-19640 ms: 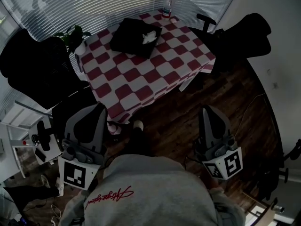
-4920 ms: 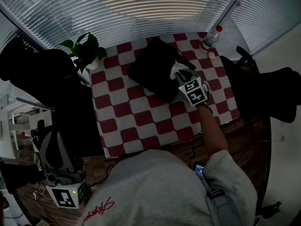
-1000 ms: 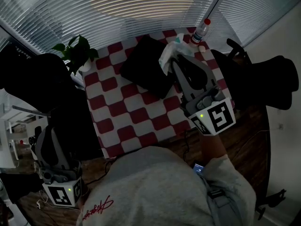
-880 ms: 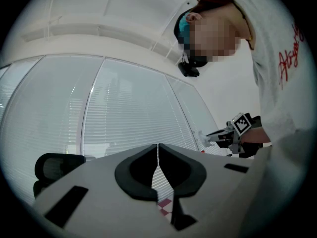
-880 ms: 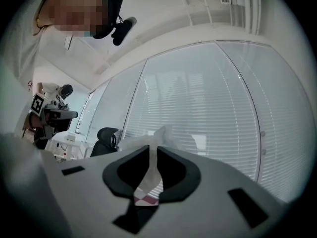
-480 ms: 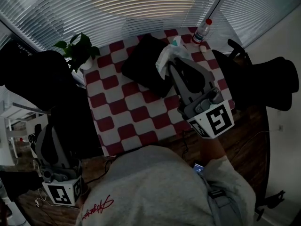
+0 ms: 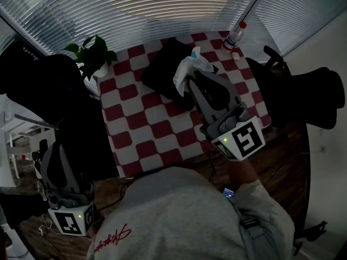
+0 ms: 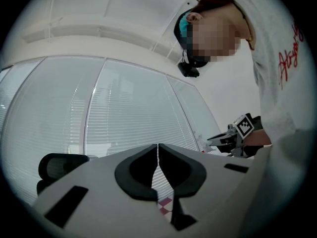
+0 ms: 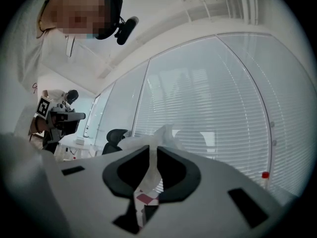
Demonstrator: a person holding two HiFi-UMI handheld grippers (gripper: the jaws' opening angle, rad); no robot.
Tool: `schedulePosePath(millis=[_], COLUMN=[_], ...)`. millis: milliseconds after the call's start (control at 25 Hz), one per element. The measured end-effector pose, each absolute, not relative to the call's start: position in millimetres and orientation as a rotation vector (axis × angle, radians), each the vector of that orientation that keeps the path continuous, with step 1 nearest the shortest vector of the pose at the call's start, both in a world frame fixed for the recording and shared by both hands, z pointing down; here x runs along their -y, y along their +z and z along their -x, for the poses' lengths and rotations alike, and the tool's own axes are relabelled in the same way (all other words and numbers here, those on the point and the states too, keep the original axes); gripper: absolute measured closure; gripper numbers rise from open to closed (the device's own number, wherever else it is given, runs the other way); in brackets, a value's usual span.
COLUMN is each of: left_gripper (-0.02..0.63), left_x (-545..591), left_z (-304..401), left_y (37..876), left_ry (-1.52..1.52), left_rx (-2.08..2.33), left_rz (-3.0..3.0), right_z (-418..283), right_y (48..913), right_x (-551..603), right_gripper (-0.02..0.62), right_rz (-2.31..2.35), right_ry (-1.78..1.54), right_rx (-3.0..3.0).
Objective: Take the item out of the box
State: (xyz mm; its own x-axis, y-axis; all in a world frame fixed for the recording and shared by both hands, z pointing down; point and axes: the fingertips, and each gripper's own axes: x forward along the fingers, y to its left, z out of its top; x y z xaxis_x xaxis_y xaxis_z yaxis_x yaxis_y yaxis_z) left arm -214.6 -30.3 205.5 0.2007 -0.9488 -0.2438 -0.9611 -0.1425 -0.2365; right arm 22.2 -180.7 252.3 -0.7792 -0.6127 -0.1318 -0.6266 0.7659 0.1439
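Observation:
A black box (image 7: pixel 160 69) lies on the far side of the red-and-white checked table (image 7: pixel 146 129). My right gripper (image 7: pixel 190 81) hangs above the box's right edge, shut on a crumpled white item (image 7: pixel 186 70) with a teal patch, lifted clear of the box. In the right gripper view the white item (image 9: pixel 148 142) is pinched between the dark pads and bunches above my right gripper (image 9: pixel 153 151). My left gripper (image 7: pixel 58 148) is low at the left, off the table beside my body. The left gripper view shows that left gripper (image 8: pixel 158 150) shut on nothing.
A clear bottle with a red cap (image 7: pixel 235 35) stands at the table's far right corner. A potted plant (image 7: pixel 91 54) sits off the far left corner. Black chairs flank the table at left (image 7: pixel 32 91) and right (image 7: pixel 303 99). Window blinds run behind.
My right gripper has drawn the white item up and slightly left, away from the box and nearer to me. The left gripper has stayed put.

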Motion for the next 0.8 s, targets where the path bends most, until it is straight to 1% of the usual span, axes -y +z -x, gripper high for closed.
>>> schedulePosePath(millis=[800], left_gripper=[0.586], left_x=[15.2], left_z=[222.6], left_y=[204.3], left_ry=[0.042], left_rx=[-1.806], left_rz=[2.132], right_z=[1.4], right_y=[269.8], right_x=[163.2], right_gripper=[0.54], right_rz=[0.936], right_ry=[0.222], right_rx=[-2.927])
